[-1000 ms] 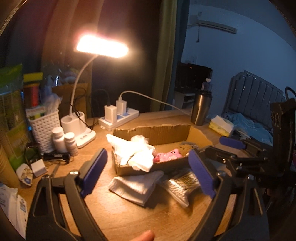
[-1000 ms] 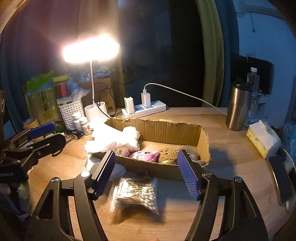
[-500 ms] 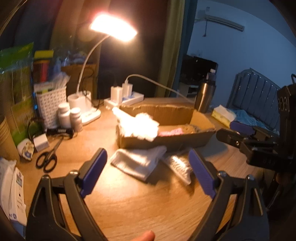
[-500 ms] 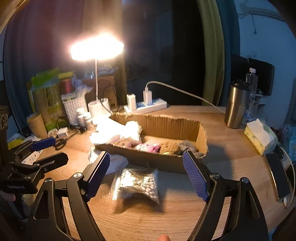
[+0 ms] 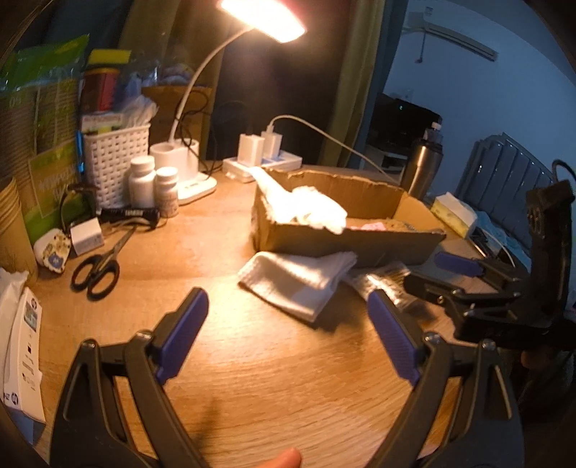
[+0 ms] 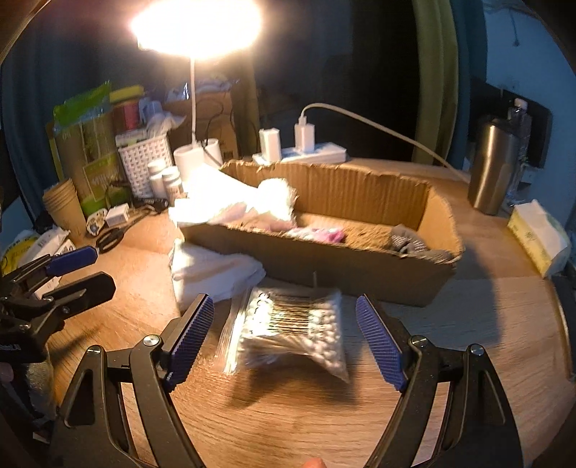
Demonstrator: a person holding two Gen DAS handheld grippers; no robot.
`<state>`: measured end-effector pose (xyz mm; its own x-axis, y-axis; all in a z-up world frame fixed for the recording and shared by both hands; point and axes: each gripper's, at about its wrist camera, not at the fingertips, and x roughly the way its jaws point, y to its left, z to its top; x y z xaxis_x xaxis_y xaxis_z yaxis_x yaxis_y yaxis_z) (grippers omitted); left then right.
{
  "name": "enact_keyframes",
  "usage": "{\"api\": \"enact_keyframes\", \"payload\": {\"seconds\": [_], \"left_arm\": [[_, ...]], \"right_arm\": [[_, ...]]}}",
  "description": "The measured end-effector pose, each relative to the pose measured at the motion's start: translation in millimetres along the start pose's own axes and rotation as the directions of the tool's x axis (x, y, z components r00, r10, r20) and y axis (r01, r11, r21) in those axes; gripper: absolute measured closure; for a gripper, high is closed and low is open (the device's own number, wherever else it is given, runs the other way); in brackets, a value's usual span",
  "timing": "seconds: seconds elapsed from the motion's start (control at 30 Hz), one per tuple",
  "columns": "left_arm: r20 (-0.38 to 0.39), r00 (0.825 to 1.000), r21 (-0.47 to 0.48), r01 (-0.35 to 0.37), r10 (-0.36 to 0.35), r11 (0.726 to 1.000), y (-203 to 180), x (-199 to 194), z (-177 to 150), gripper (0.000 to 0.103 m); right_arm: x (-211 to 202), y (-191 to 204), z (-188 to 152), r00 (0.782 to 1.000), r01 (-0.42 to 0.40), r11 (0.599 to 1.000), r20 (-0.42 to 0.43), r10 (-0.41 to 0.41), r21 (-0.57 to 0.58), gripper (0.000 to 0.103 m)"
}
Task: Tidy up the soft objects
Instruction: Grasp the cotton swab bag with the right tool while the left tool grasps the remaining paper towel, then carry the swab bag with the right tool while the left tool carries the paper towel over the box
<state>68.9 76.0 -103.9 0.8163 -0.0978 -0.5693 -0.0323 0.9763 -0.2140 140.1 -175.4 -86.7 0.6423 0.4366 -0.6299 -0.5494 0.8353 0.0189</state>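
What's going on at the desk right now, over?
Both tongs open, nothing held. Right tongs over the cotton swab bag; left tongs short of the folded white towel. Cardboard box just behind; path clear.

Matt corrugated cardboard box (image 6: 345,266), woodgrain table (image 6: 288,414), brushed-metal tumbler (image 6: 491,165)

A desk lamp (image 5: 262,16) is glowing over the wooden bench (image 5: 273,378) — black scissors (image 5: 99,268) are lying near two white pill bottles (image 5: 153,185), a white woven basket (image 5: 115,158) is standing behind them, and a steel tumbler (image 6: 495,165) is standing beside a tissue pack (image 6: 538,234).
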Motion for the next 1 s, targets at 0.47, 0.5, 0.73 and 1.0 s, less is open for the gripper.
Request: {"api": "enact_keyframes", "payload": {"seconds": [0.47,0.5,0.73,1.0], "left_arm": [[-0.055,0.998,-0.008,-0.034,0.033,0.999,8,16,1,0.012],[-0.060,0.998,-0.005,-0.035,0.035,0.999,7,18,2,0.012],[-0.070,0.996,0.020,-0.047,0.048,0.999,-1,31,9,0.012],[-0.089,0.994,0.081,-0.056,0.063,0.995,-21,53,21,0.012]], "right_arm": [[43,2,-3,0.995,0.001,1.000,-0.101,-0.001,0.001,0.019],[44,1,-2,0.994,0.005,1.000,-0.108,-0.004,0.005,0.019],[54,-10,-6,0.986,0.010,0.999,-0.165,-0.003,0.040,0.028],[41,-33,-13,0.989,0.018,0.997,-0.149,-0.007,0.075,0.029]]}}
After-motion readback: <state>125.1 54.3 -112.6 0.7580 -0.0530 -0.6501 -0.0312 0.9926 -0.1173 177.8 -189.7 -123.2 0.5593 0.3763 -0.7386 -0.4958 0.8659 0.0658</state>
